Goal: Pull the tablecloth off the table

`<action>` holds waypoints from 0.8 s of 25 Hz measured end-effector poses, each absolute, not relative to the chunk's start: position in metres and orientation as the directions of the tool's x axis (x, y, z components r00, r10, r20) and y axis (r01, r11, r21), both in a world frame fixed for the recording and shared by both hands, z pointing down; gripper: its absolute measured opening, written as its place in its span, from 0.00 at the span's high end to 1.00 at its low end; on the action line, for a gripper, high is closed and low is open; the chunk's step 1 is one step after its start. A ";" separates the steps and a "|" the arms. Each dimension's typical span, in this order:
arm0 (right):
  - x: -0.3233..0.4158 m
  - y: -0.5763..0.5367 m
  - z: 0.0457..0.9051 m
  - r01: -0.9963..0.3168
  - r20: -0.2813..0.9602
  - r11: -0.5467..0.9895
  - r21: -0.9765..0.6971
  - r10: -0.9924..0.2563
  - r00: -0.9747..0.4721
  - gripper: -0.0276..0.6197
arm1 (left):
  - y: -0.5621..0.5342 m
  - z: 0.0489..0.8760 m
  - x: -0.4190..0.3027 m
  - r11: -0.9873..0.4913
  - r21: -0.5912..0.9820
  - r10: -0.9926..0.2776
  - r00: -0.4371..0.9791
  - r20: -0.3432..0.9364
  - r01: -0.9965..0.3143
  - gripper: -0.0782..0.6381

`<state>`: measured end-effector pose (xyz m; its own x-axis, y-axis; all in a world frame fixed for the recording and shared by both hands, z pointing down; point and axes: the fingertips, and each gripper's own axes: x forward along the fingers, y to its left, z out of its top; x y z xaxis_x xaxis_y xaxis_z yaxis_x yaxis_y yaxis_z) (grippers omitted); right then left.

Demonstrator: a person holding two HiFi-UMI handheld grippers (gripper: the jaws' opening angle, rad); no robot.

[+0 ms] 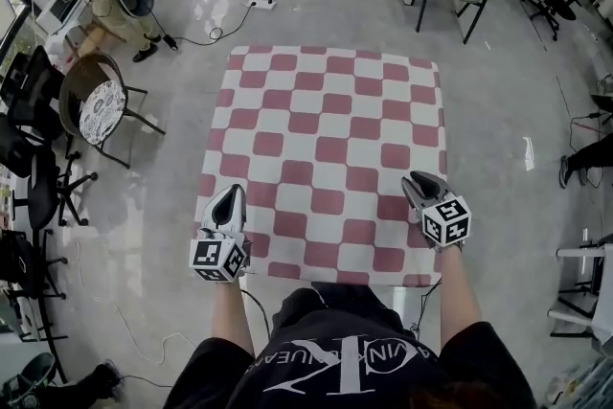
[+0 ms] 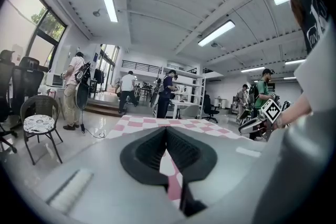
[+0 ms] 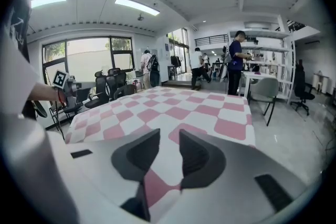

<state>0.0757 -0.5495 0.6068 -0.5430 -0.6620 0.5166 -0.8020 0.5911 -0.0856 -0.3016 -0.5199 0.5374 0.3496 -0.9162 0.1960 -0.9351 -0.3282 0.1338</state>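
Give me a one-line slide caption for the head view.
A person holds the left gripper, shut, and right gripper, slightly open, at the near edge of a checkered tablecloth.

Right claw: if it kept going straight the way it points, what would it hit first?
Most likely the pink-and-white checked tablecloth. The right claw tilts down over its near edge, jaws slightly apart and empty, so it should touch cloth just ahead; depth is hard to judge.
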 end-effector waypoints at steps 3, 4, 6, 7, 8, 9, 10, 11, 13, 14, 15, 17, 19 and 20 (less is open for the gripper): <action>0.075 -0.564 0.622 -0.793 0.565 0.600 -0.106 -0.620 -0.544 0.65 | -0.526 0.540 -0.302 -0.317 0.139 -0.917 0.341 0.208 -0.938 0.87; 0.075 -0.568 0.628 -0.792 0.581 0.600 -0.109 -0.608 -0.541 0.60 | -0.527 0.542 -0.301 -0.315 0.139 -0.915 0.339 0.217 -0.939 0.87; 0.077 -0.575 0.638 -0.794 0.605 0.598 -0.109 -0.594 -0.530 0.53 | -0.528 0.547 -0.300 -0.315 0.137 -0.911 0.339 0.234 -0.939 0.87; 0.077 -0.579 0.642 -0.797 0.613 0.594 -0.107 -0.592 -0.523 0.51 | -0.529 0.549 -0.299 -0.315 0.137 -0.909 0.340 0.240 -0.939 0.87; 0.077 -0.584 0.645 -0.801 0.620 0.590 -0.103 -0.592 -0.516 0.49 | -0.531 0.551 -0.300 -0.316 0.138 -0.908 0.341 0.244 -0.939 0.87; 0.075 -0.589 0.647 -0.804 0.626 0.587 -0.099 -0.591 -0.508 0.48 | -0.532 0.553 -0.301 -0.317 0.139 -0.906 0.343 0.249 -0.938 0.87; 0.074 -0.593 0.651 -0.806 0.633 0.584 -0.096 -0.589 -0.502 0.46 | -0.535 0.555 -0.303 -0.318 0.140 -0.904 0.344 0.254 -0.938 0.87; 0.073 -0.597 0.654 -0.808 0.643 0.582 -0.093 -0.585 -0.495 0.45 | -0.537 0.557 -0.304 -0.319 0.140 -0.902 0.346 0.260 -0.937 0.87; 0.074 -0.604 0.662 -0.815 0.667 0.575 -0.075 -0.579 -0.470 0.43 | -0.540 0.561 -0.305 -0.324 0.142 -0.896 0.351 0.271 -0.935 0.87; 0.076 -0.608 0.665 -0.821 0.679 0.567 -0.062 -0.579 -0.451 0.42 | -0.541 0.563 -0.305 -0.327 0.144 -0.893 0.355 0.276 -0.934 0.87; 0.080 -0.611 0.667 -0.830 0.689 0.555 -0.051 -0.582 -0.432 0.42 | -0.543 0.564 -0.305 -0.332 0.145 -0.890 0.360 0.280 -0.932 0.87; 0.088 -0.620 0.670 -0.854 0.704 0.518 -0.046 -0.590 -0.395 0.41 | -0.549 0.565 -0.305 -0.343 0.141 -0.884 0.370 0.287 -0.929 0.87; 0.091 -0.625 0.676 -0.880 0.716 0.473 -0.051 -0.597 -0.362 0.40 | -0.555 0.565 -0.309 -0.348 0.137 -0.881 0.373 0.292 -0.928 0.87; 0.092 -0.626 0.678 -0.890 0.721 0.454 -0.050 -0.600 -0.346 0.40 | -0.557 0.567 -0.312 -0.346 0.138 -0.881 0.372 0.293 -0.928 0.87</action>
